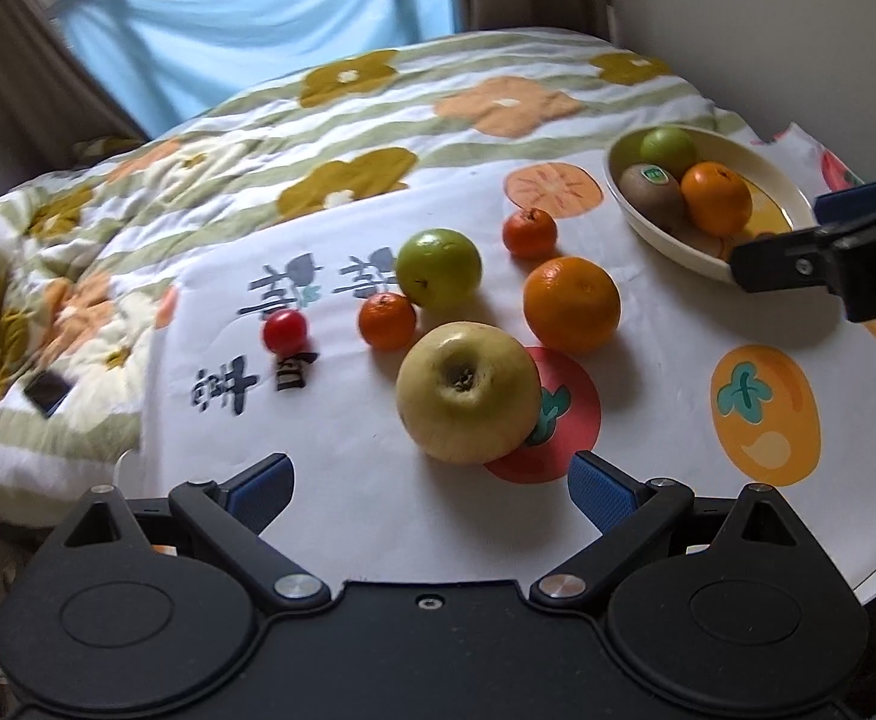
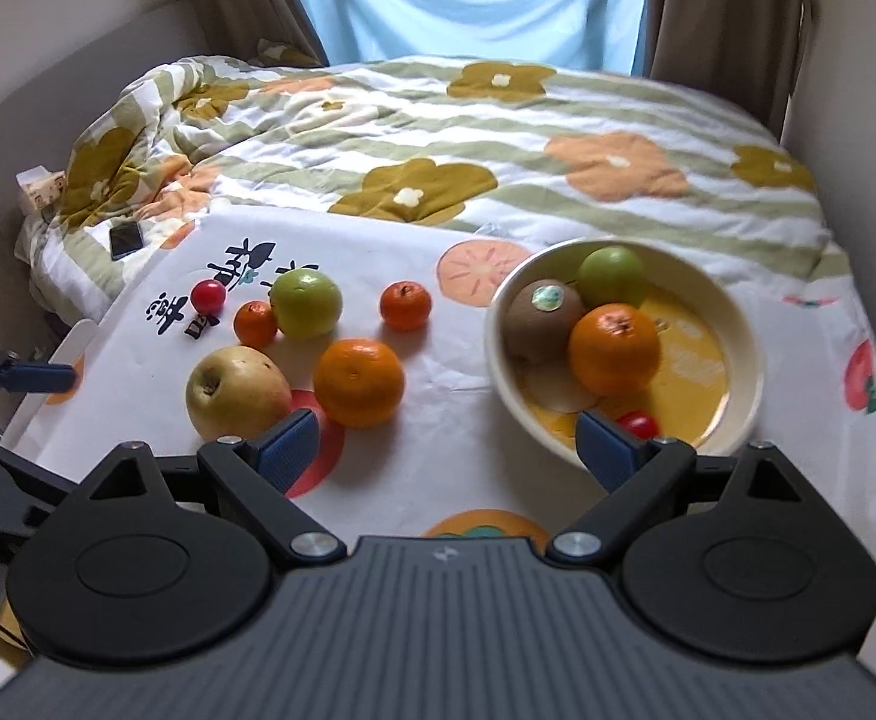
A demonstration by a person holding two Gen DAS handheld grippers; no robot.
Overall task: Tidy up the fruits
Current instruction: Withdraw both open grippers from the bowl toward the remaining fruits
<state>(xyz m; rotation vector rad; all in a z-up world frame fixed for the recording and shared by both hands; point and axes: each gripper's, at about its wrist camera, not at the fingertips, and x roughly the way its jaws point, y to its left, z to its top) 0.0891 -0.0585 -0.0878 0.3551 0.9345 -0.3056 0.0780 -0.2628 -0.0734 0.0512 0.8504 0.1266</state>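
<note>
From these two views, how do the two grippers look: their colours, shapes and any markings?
Both look alike. The left gripper has a matte black body with two round housings, silver pivot bolts and angular black links ending in blue textured pads. The right gripper adds a grey ribbed plate with a small pale logo. No sleeves or hands show.

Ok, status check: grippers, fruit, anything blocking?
Left gripper open, empty, facing yellow apple. Right gripper open, empty, near bowl. Six fruits loose on cloth. Nothing blocking.

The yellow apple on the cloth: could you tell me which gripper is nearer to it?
Left. The left gripper is open right in front of the yellow apple. The right gripper is open further off, by the bowl.
</note>
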